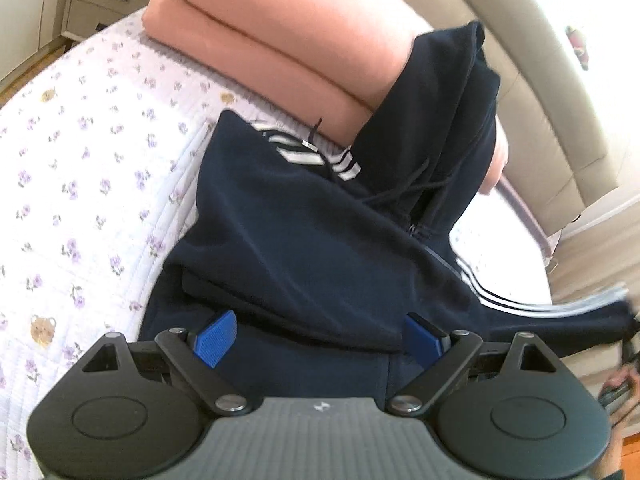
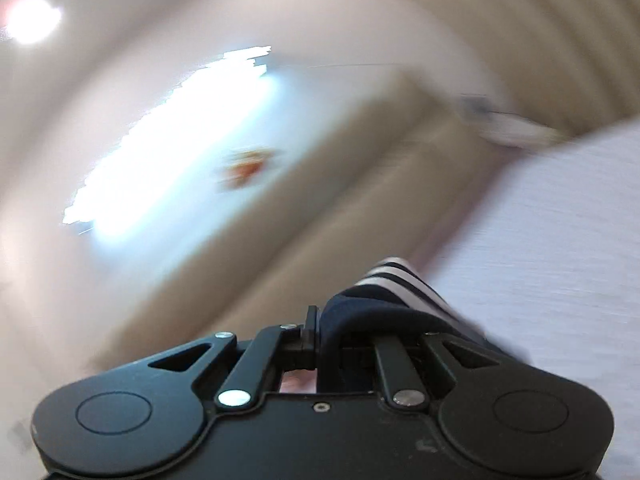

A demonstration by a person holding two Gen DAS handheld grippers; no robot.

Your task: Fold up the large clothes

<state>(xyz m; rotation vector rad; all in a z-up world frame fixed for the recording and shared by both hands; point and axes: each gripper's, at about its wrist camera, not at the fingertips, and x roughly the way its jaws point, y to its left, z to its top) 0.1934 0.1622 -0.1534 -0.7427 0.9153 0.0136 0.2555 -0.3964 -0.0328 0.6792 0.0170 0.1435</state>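
Observation:
A navy hooded jacket [image 1: 304, 236] with white stripes lies partly folded on the bed, its hood up against a pink blanket. My left gripper [image 1: 318, 338] is open, its blue pads [image 1: 214, 338] on either side of a folded edge of the jacket, low over the fabric. My right gripper [image 2: 348, 332] is shut on the jacket's striped sleeve [image 2: 394, 284], which bunches between the fingers. The sleeve also shows stretched out to the right in the left wrist view [image 1: 560, 308]. The right wrist view is blurred.
The bed has a white quilt with purple flowers [image 1: 92, 184]. A folded pink blanket [image 1: 288, 36] lies at the head, against a beige padded headboard [image 1: 532, 52]. A nightstand with drawers [image 1: 108, 0] stands at the far left. A bright window [image 2: 172, 144] shows in the right wrist view.

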